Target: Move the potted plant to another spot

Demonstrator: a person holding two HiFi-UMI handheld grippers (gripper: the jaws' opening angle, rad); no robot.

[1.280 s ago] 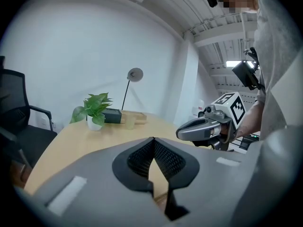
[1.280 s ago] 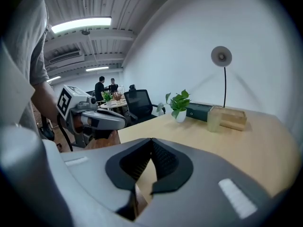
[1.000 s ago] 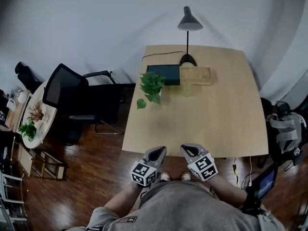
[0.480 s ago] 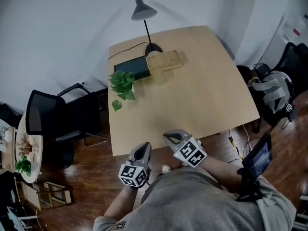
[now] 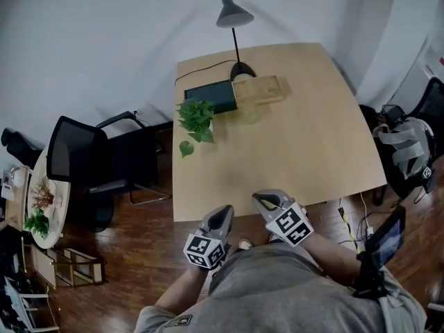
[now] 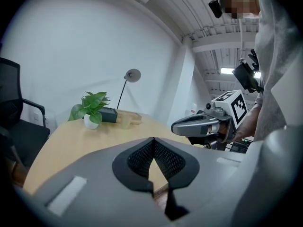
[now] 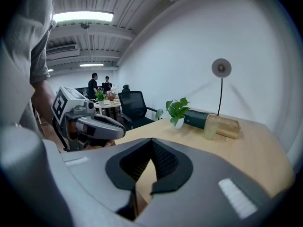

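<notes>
The potted plant (image 5: 196, 120), green leaves in a small white pot, stands near the far left edge of the wooden table (image 5: 305, 151); it also shows in the left gripper view (image 6: 91, 109) and the right gripper view (image 7: 177, 110). My left gripper (image 5: 224, 214) and right gripper (image 5: 262, 200) hover side by side at the table's near edge, far from the plant. Both are shut with nothing between the jaws. Each shows in the other's camera, the right gripper (image 6: 182, 126) and the left gripper (image 7: 116, 127).
Behind the plant lie a dark box (image 5: 209, 96), a wooden box (image 5: 258, 89), a pale cup (image 5: 249, 114) and a desk lamp (image 5: 232, 19). A black chair (image 5: 83, 161) stands left of the table. A backpack (image 5: 409, 151) sits at the right. People stand far back (image 7: 93, 85).
The head view has swung: the table first shifted left and tilted, then moved back toward centre. Both grippers stay shut and in about the same place at the near edge.
</notes>
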